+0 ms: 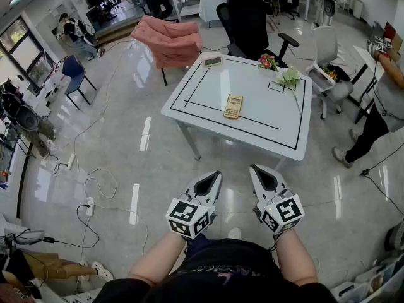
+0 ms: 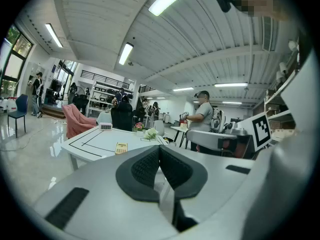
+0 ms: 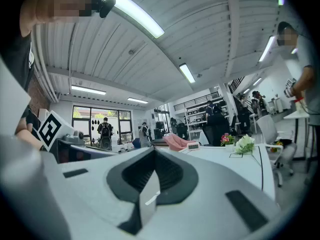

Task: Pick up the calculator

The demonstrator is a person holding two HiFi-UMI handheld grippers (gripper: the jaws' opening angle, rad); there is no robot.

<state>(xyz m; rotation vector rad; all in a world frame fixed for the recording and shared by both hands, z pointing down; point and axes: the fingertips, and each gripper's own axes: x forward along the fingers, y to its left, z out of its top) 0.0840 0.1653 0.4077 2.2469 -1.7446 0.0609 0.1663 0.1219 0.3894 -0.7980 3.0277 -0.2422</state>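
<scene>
Both jaws are pressed together with nothing between them on the left gripper [image 1: 211, 183] and the right gripper [image 1: 262, 177]. The calculator [image 1: 233, 106] lies untouched on the white table [image 1: 189, 109], well apart from them.

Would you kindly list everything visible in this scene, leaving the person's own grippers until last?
table: one, white with black lines, mid-room
calculator: one, yellowish, flat near the table's middle
small digital display: one, white, table's far edge
pink flowers: one bunch, table's far right
white flowers: one bunch, beside the pink ones
pink-draped chair: one, beyond the table, left
office chair: one, black, beyond the table
white chair: one, right of the table
blue chair: one, far left
power strips and cables: several, floor, left
bystander: one, grey top, right edge
left gripper: one, grey, shut, empty, short of the table
right gripper: one, grey, shut, empty, alongside
</scene>
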